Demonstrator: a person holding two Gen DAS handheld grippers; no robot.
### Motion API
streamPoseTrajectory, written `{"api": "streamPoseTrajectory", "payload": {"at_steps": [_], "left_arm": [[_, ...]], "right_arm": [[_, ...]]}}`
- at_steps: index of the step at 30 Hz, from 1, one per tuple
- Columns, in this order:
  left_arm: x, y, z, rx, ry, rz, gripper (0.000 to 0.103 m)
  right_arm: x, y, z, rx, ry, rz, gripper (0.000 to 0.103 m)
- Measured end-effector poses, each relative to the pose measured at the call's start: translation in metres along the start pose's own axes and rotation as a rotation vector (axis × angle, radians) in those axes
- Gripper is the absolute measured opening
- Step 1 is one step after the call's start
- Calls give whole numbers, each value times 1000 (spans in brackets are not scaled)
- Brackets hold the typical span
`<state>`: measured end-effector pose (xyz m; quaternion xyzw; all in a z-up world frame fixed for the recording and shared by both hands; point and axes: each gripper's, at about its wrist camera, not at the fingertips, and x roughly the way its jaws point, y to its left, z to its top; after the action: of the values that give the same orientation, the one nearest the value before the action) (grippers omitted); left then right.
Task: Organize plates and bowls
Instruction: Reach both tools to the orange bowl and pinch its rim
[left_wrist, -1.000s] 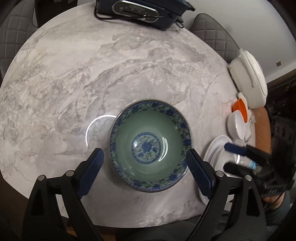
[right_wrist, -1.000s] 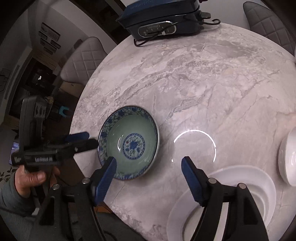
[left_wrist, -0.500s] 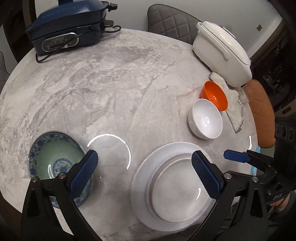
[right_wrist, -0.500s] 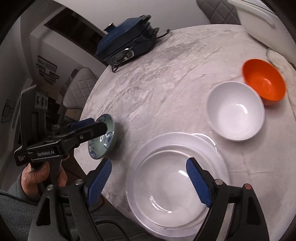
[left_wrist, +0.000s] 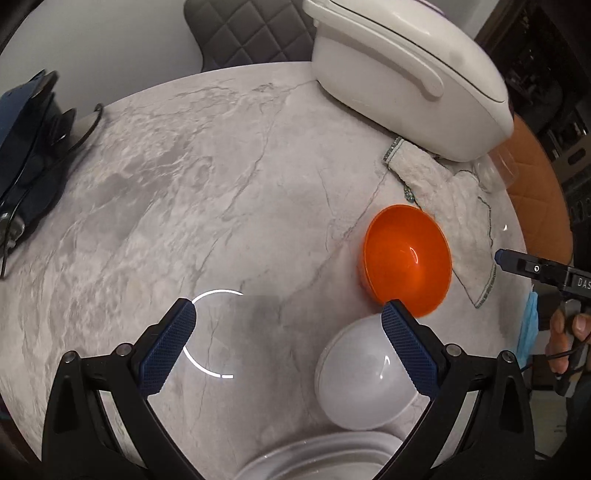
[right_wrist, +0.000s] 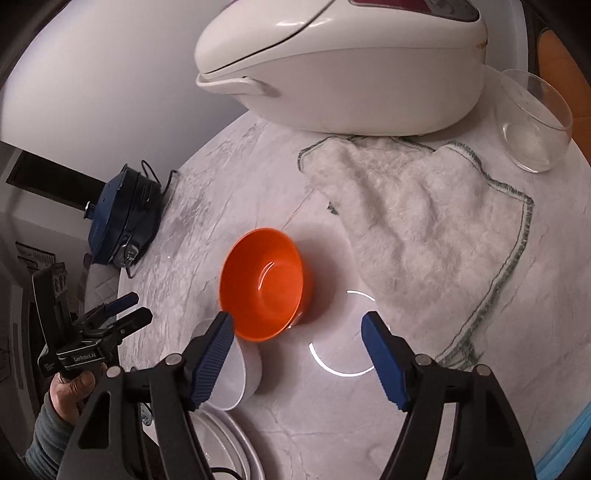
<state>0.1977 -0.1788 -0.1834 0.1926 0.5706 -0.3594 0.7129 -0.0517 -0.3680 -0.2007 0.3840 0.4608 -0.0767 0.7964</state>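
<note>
I see a shiny orange plastic bowl (right_wrist: 264, 286), a smooth white bowl (left_wrist: 364, 373), a fluffy white cloth (right_wrist: 417, 218), a clear glass cup (right_wrist: 533, 122) and a glossy marble table (left_wrist: 192, 184).

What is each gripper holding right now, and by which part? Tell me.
Nothing. The left gripper and the right gripper are both open and empty above the marble table.

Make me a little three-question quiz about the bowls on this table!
1. True or false: the orange bowl sits upside down.
2. What lies under the white cooker's front edge: A) the cloth B) a spoon C) a book?
3. Fill in: right next to the orange bowl stands a ____ bowl.

Key: 1 false; 2 A; 3 white, the white bowl.
</note>
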Motion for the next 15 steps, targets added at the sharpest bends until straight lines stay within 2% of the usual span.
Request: {"api": "streamPoseTrajectory", "payload": {"at_steps": [3,6,11,15], "left_arm": [[31,-5,26,23,52,-69,102],[57,-9,34,51,96,-86,100],[86,-19,42,106,145,-94,78],[101,-25,39,136,181,-79,74]], "right_arm": [[14,-8,12,26,10,24,68],[32,-9,20,32,39,36,63],[52,-10,23,40,99,11,60],[62,-10,26,37,133,-32,58]]}}
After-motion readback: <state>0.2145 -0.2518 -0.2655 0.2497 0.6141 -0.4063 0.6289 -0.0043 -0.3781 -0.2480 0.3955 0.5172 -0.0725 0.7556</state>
